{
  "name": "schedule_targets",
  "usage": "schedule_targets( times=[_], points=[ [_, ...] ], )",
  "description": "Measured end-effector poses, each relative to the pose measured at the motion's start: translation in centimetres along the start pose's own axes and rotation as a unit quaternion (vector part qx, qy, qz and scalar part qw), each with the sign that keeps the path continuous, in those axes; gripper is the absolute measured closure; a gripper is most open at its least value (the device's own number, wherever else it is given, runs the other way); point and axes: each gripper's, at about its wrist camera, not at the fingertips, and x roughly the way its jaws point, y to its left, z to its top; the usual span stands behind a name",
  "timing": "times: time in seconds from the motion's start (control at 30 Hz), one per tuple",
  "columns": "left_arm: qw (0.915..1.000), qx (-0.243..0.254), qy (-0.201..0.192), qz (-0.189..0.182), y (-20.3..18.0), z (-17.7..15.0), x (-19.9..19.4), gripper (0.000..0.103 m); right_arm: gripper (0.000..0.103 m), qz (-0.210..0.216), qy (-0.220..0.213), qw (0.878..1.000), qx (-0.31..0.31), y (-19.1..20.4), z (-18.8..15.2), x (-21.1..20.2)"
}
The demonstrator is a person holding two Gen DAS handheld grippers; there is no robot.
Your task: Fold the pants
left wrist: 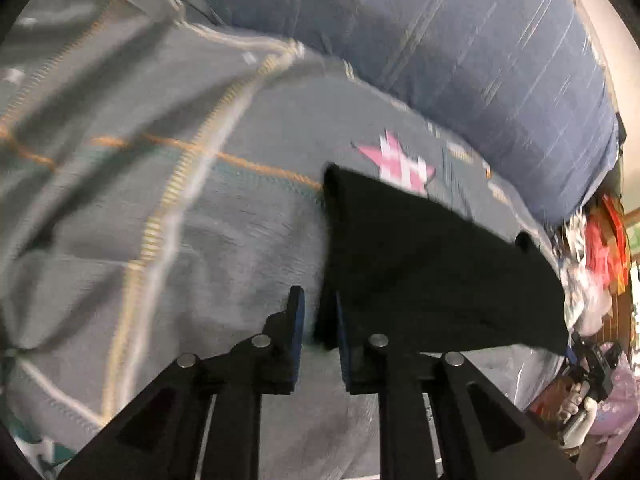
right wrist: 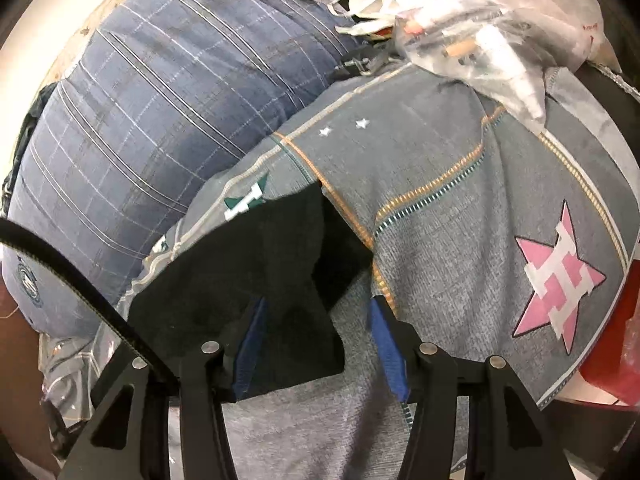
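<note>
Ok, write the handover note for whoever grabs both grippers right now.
Left gripper: nearly closed at the edge of the black pants; whether it pinches the cloth I cannot tell.
Right gripper: open, pants lying over its left finger, not clamped.
The pants lie on the grey star-print bedspread, beside the blue plaid pillow.
Done: unclear; the pants look bunched.
Left: secure grips, finish folding.

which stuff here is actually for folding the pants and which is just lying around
For the job:
- black pants
- left gripper, fingers nearly together at the pants' edge
- right gripper, open
- grey star bedspread under the pants

Lying about:
- blue plaid pillow
- plastic bags
</note>
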Motion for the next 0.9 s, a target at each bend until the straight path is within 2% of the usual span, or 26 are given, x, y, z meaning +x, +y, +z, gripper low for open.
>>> schedule_targets(
  times=[0.07,0.27,0.4,0.5,0.57,0.6,0.67,0.7,0.77,0.9],
  points=[
    [0.9989,0.010,-0.045,-0.002,-0.2,-0.1,-2.4,0.087,0.045,-0.002,-0.010,1.000,-0.008,0.5,0.6,-1.0],
    [0.9963,0.040,-0.077,0.000,-1.5,-2.0,-4.9,0.083,0.042,-0.013,-0.042,0.999,-0.012,0.3,2.4,-2.9],
    [0.9942,0.071,-0.080,-0.006,-4.0,-2.2,-4.4,0.072,0.041,-0.003,-0.023,1.000,-0.009,0.0,3.5,-1.5],
    [0.9932,0.090,-0.072,-0.015,-6.3,-2.1,-3.0,0.072,0.040,-0.002,-0.001,1.000,-0.019,0.8,4.4,0.8],
    [0.9897,0.120,-0.078,-0.009,-8.7,-1.7,-1.0,0.070,0.037,-0.021,0.029,0.998,-0.048,2.0,4.8,3.1],
    [0.9887,0.127,-0.079,-0.004,-9.2,-1.6,-0.4,0.070,0.050,-0.034,0.046,0.996,-0.061,2.4,4.8,4.1],
    [0.9864,0.145,-0.075,0.024,-10.2,-1.0,1.9,0.070,0.098,-0.059,0.090,0.989,-0.103,3.8,4.8,5.8],
    [0.9859,0.148,-0.071,0.034,-10.3,-0.9,2.6,0.070,0.100,-0.072,0.089,0.986,-0.118,4.6,5.0,5.7],
    [0.9861,0.148,-0.062,0.045,-10.3,-0.8,3.8,0.070,0.100,-0.057,0.060,0.987,-0.138,6.2,6.0,4.1],
    [0.9856,0.149,-0.068,0.042,-10.1,-1.1,3.7,0.068,0.100,-0.028,-0.005,0.992,-0.120,7.2,9.1,1.1]
  ],
)
